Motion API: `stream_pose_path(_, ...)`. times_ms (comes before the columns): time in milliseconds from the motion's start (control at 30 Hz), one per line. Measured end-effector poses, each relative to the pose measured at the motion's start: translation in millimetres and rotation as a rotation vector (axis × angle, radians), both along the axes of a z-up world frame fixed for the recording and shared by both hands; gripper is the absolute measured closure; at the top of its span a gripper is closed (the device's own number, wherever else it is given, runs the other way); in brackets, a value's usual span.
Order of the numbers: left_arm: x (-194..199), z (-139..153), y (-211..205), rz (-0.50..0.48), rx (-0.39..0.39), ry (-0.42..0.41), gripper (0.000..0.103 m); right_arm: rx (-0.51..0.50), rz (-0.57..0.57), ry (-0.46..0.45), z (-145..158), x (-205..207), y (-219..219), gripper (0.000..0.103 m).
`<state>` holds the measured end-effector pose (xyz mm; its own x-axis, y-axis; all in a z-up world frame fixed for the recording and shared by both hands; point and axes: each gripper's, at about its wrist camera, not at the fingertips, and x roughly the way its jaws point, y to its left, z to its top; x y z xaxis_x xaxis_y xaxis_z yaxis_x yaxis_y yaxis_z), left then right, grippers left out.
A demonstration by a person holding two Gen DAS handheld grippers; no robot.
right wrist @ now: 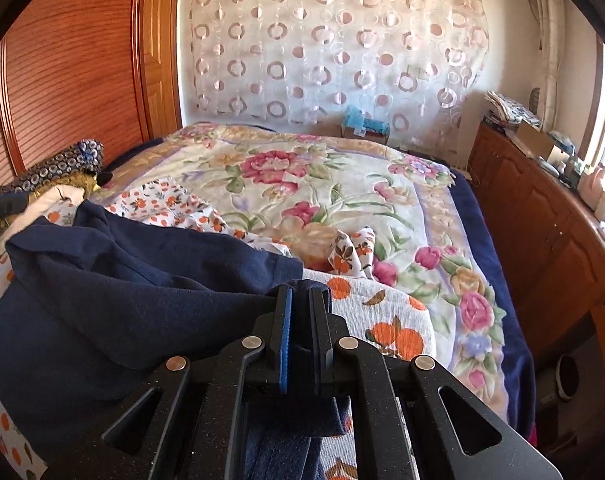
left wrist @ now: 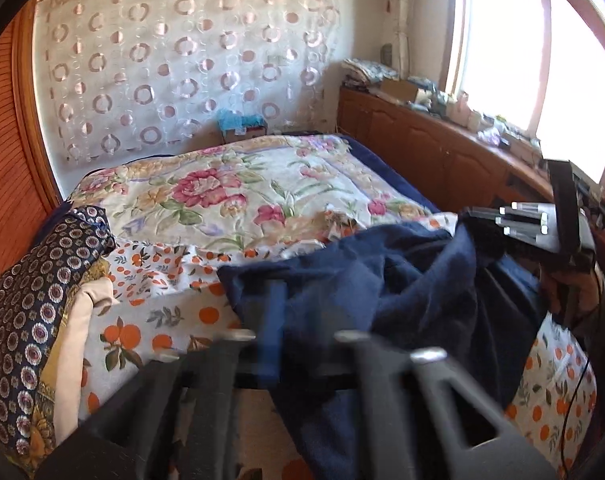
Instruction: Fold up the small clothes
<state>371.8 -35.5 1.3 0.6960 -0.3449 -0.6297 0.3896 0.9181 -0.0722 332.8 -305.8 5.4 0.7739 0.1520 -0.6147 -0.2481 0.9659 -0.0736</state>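
Right tool (right wrist: 300, 296) clamped on navy garment (right wrist: 122, 280) atop orange-print sheet (right wrist: 382, 312).

Navy garment (right wrist: 114, 280), orange-fruit sheet (right wrist: 382, 312), floral blanket (right wrist: 302, 184) (pink roses), ring-patterned curtain (right wrist: 322, 52)

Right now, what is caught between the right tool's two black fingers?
A fold of the dark navy fleece garment sits pinched between the right gripper's fingers, clear in the right wrist view.

Cloth, wood and matt black plastic

My right gripper (right wrist: 300, 296) is grainy matt plastic with bright metal pins; the navy garment (right wrist: 122, 292) looks soft and fleecy, the floral blanket (right wrist: 342, 200) plush, the cabinet (right wrist: 542, 240) glossy varnished wood, the curtain (right wrist: 342, 40) sheer.
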Motion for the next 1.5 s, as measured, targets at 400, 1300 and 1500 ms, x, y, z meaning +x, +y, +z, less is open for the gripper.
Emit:
stream_pose_path(400, -22, -33, -4, -0.057, 0.07, 0.102, 0.022, -0.063, 0.085, -0.011, -4, -51, -2, 0.044)
stream_pose_path(1300, 93, -29, 0, 0.116, 0.103, 0.076, 0.022, -0.22, 0.0, 0.05, -19, 56, 2, 0.043)
stream_pose_path(1500, 81, -27, -3, 0.058, 0.059, 0.075, 0.022, 0.001, 0.084, 0.11, -19, 51, -11, 0.043)
